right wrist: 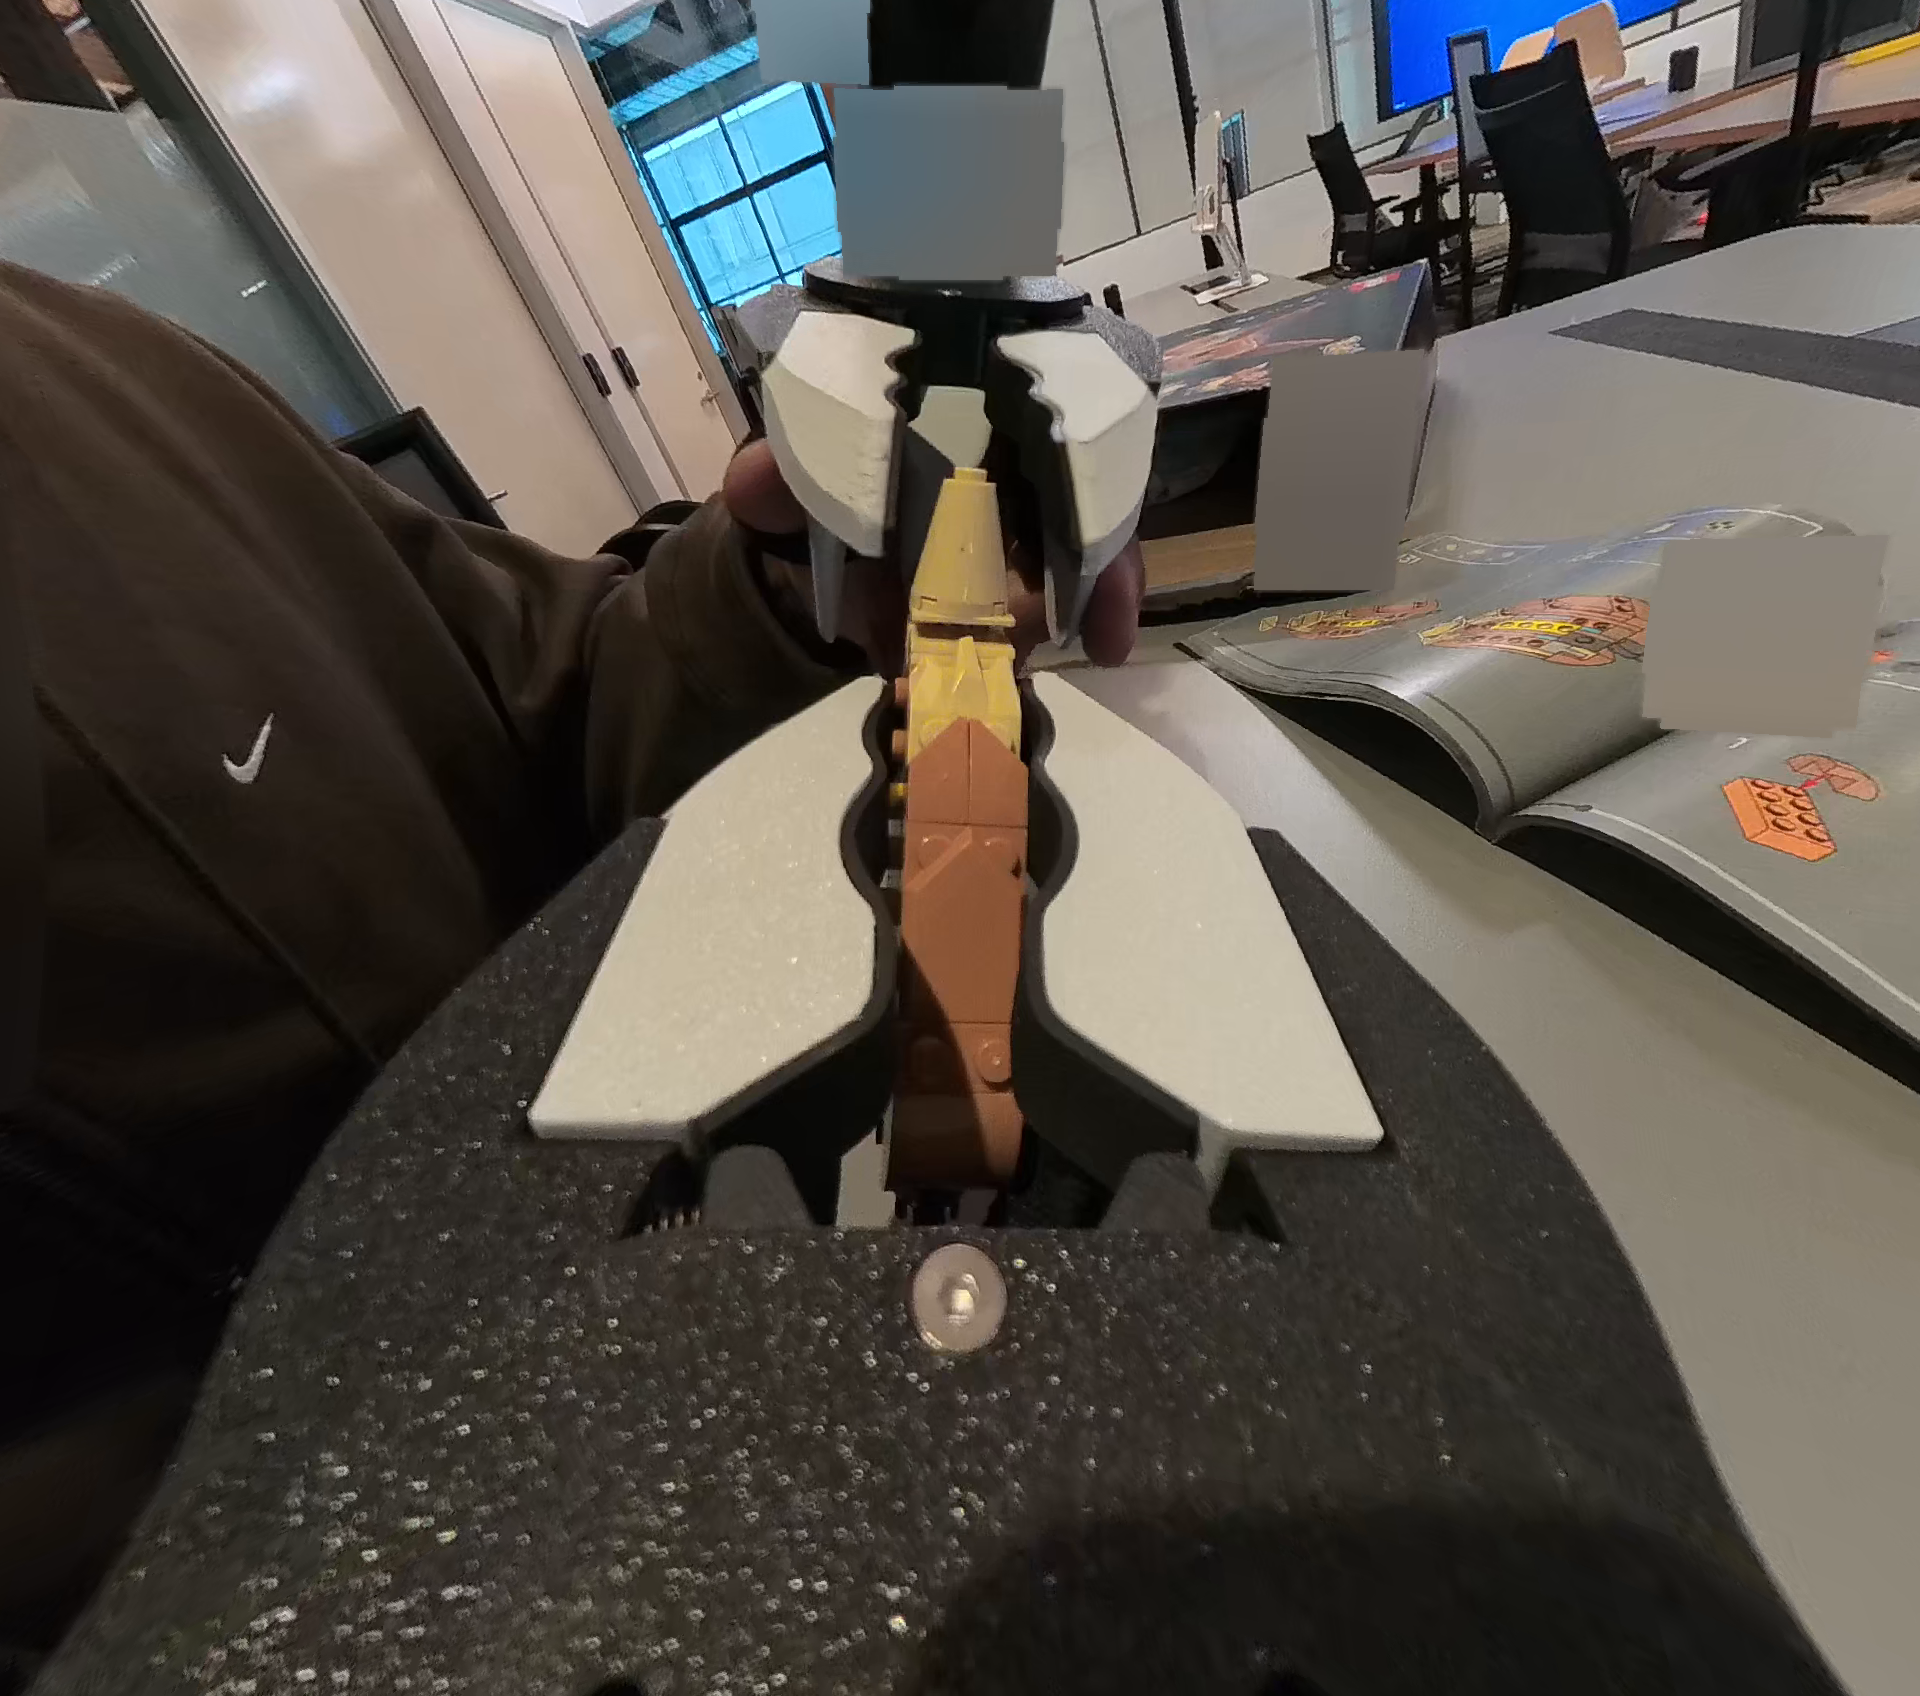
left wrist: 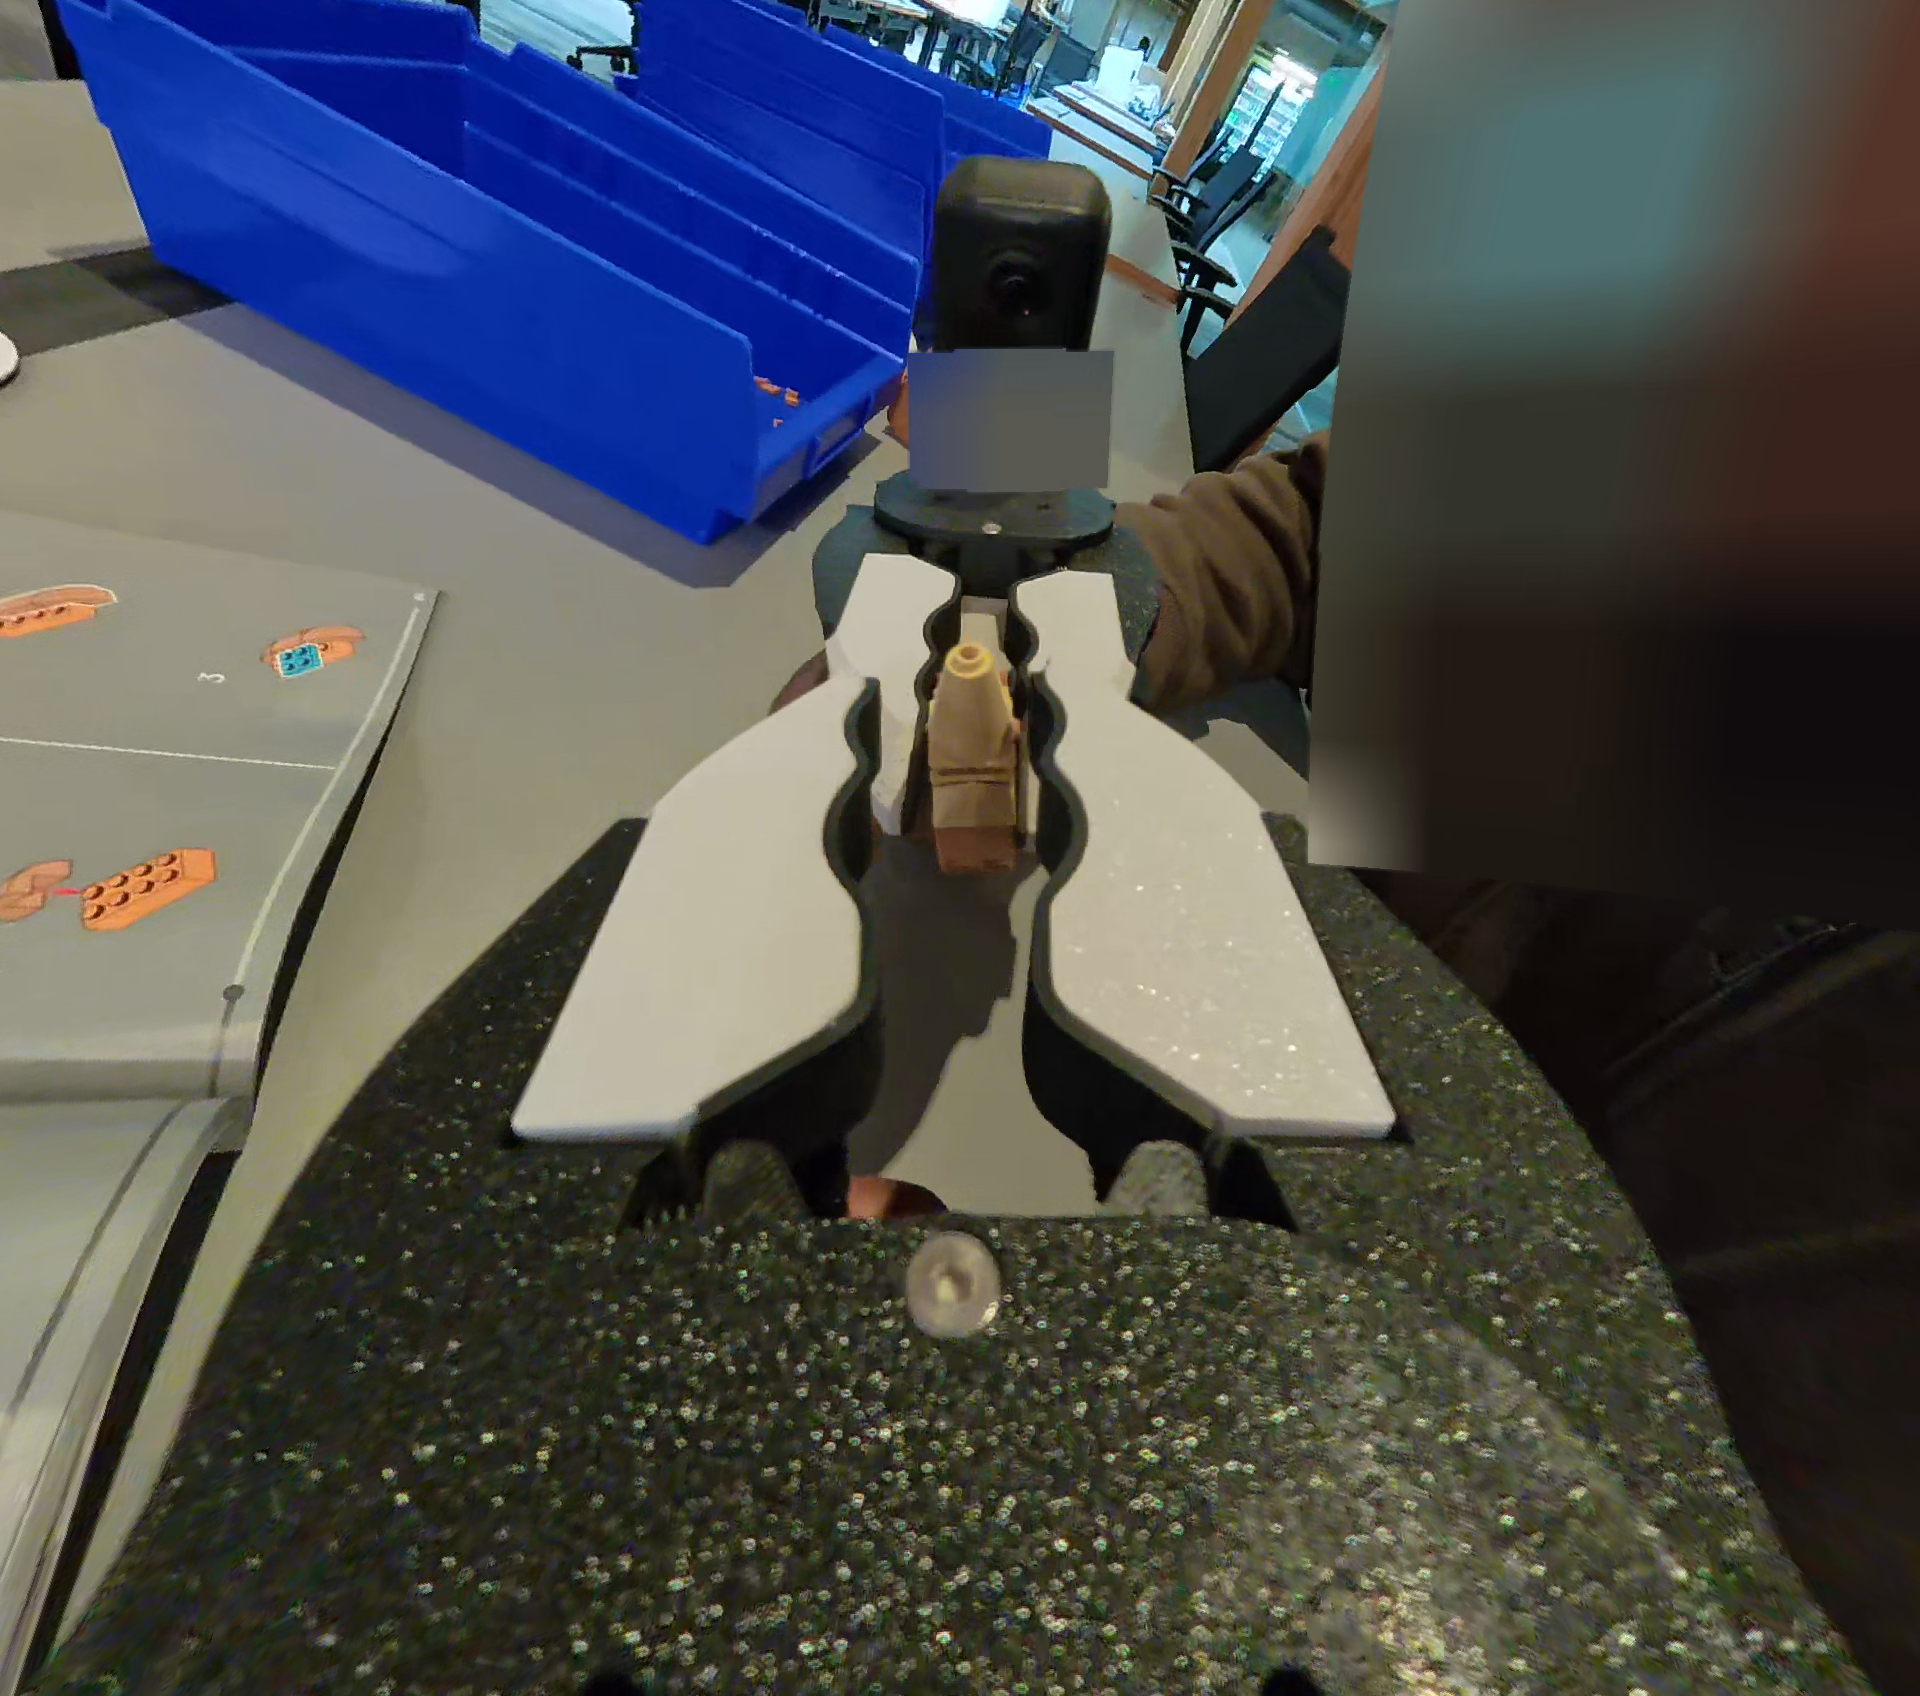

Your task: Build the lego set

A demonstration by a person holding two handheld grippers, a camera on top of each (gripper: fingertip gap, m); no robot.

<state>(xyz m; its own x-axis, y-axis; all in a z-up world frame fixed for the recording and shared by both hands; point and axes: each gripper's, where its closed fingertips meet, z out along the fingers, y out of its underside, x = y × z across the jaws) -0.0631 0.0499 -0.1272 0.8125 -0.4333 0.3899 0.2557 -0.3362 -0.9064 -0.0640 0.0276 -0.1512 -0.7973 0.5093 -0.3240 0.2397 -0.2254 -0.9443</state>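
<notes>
My right gripper (right wrist: 961, 696) is shut on a lego assembly (right wrist: 961, 877) of brown bricks with a tan front part and a tan cone (right wrist: 961, 545) at its far end, held above the table. My left gripper (left wrist: 956, 701) faces it head-on. Its jaws stand open on either side of the tan cone end (left wrist: 971, 711), with gaps showing on both sides. In the right wrist view the left gripper (right wrist: 951, 623) shows straight ahead, fingers (right wrist: 831, 441) spread around the cone. In the left wrist view the right gripper (left wrist: 966, 815) shows ahead with its camera on top.
Blue plastic bins (left wrist: 468, 264) stand on the grey table (left wrist: 582, 659) at the back left; one holds orange bricks. An open instruction booklet (left wrist: 156, 815) lies left of the left gripper and shows right of the right gripper (right wrist: 1558, 711). A dark set box (right wrist: 1299, 337) stands behind it. A person's brown sleeve (right wrist: 312, 607) is close by. Less than 4 cm separates the two grippers' tips.
</notes>
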